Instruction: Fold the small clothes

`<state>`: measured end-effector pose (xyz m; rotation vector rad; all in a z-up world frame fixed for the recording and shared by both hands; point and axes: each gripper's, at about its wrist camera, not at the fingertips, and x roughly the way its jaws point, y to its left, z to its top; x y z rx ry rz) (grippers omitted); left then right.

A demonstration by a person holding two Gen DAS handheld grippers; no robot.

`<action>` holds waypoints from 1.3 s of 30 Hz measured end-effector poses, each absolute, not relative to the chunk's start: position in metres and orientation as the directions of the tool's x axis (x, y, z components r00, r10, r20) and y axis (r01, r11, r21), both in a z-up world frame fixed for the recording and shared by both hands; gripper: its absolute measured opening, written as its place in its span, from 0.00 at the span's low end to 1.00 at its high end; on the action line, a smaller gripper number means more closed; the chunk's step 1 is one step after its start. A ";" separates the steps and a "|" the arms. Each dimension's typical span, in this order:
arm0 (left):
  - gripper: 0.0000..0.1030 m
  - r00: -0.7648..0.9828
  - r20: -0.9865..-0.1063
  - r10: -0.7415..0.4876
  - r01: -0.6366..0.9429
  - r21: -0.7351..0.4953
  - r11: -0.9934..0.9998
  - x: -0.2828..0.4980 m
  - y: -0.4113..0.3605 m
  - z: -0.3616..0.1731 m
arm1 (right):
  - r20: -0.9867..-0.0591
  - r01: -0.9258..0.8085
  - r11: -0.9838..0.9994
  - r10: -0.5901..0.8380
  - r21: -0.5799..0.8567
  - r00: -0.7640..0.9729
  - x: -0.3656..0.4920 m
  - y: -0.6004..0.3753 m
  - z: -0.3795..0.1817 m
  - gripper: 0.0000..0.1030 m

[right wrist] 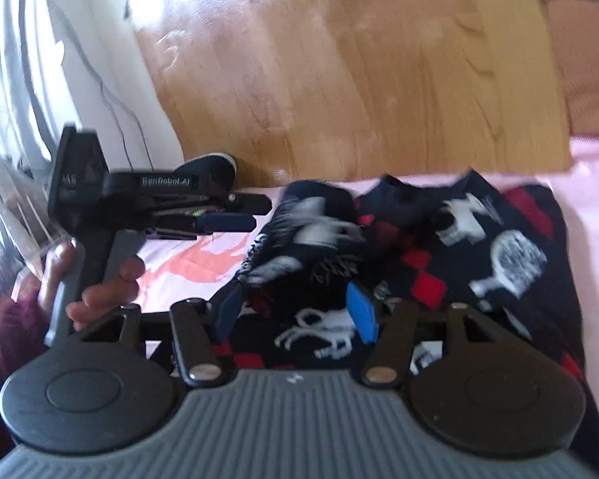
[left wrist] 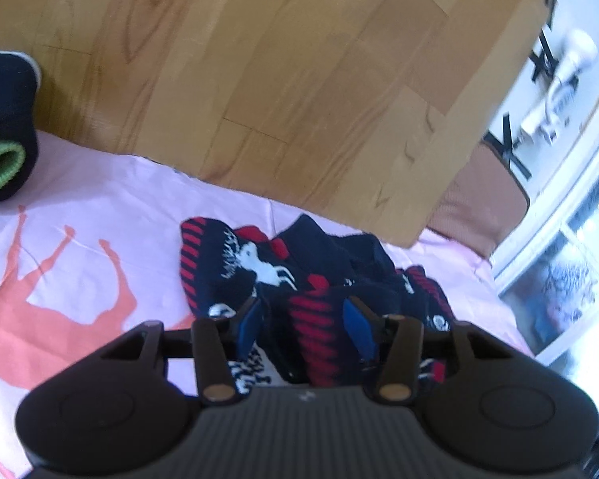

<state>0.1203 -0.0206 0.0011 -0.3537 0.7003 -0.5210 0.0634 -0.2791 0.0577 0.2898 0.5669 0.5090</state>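
Observation:
A navy knitted garment (left wrist: 259, 267) with red stripes and white deer lies crumpled on the pink sheet (left wrist: 100, 183). My left gripper (left wrist: 305, 319) is open at the garment's near edge, and a red-striped fold shows between its blue pads without being pressed. In the right wrist view the same garment (right wrist: 479, 239) spreads across the sheet. My right gripper (right wrist: 295, 311) stands wide open over a bunched fold, its pads clear of the cloth. The left gripper (right wrist: 259, 211) comes in from the left, its tips just short of the garment, with a person's hand (right wrist: 100, 295) on its handle.
A folded navy piece with a green cuff (left wrist: 4, 147) sits at the sheet's far left. Wooden floor (left wrist: 279, 60) lies beyond the sheet's edge. A brown cushion (left wrist: 483, 199) and white fittings (left wrist: 559, 80) stand at the right. Grey cloth (right wrist: 40, 60) hangs at the left.

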 end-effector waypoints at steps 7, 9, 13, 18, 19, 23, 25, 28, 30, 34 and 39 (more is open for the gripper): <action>0.45 0.641 -0.529 -0.556 0.357 -0.435 0.826 0.116 -0.032 -0.004 | -0.352 -0.178 0.709 0.532 0.683 0.770 0.082 -0.323 0.056 0.59; 0.45 0.639 -0.530 -0.557 0.356 -0.438 0.825 0.116 -0.031 -0.005 | -0.388 -0.097 0.702 0.497 0.705 0.776 0.103 -0.316 0.047 0.59; 0.46 0.640 -0.534 -0.553 0.351 -0.437 0.828 0.117 -0.031 -0.005 | -0.449 -0.008 0.671 0.505 0.741 0.737 0.149 -0.297 0.024 0.32; 0.47 0.644 -0.536 -0.547 0.346 -0.434 0.832 0.118 -0.031 -0.005 | -0.311 -0.089 0.746 0.379 0.660 0.872 0.137 -0.298 0.062 0.07; 0.47 0.640 -0.538 -0.549 0.347 -0.435 0.831 0.119 -0.033 -0.006 | -0.277 -0.088 0.777 0.324 0.623 0.905 0.127 -0.305 0.072 0.07; 0.47 0.611 -0.553 -0.567 0.360 -0.443 0.821 0.124 -0.044 -0.007 | -0.473 0.106 0.860 0.167 0.499 0.865 0.123 -0.323 0.057 0.13; 0.47 0.590 -0.560 -0.582 0.364 -0.458 0.811 0.126 -0.050 -0.006 | -0.548 0.152 0.827 0.210 0.542 0.810 0.118 -0.334 0.034 0.16; 0.47 0.553 -0.591 -0.588 0.364 -0.464 0.808 0.131 -0.064 -0.010 | -0.495 0.158 0.765 0.232 0.625 0.837 0.100 -0.349 0.026 0.30; 0.40 0.528 -0.617 -0.584 0.371 -0.450 0.812 0.137 -0.078 -0.014 | -0.470 0.148 0.731 0.258 0.666 0.844 0.099 -0.356 0.027 0.35; 0.14 0.556 -0.638 -0.534 0.384 -0.373 0.845 0.147 -0.103 -0.007 | -0.463 0.113 0.724 0.305 0.680 0.832 0.112 -0.359 0.029 0.14; 0.13 0.682 -0.566 -0.463 0.418 -0.217 0.882 0.148 -0.120 0.020 | -0.428 0.111 0.769 0.225 0.629 0.875 0.110 -0.355 0.037 0.07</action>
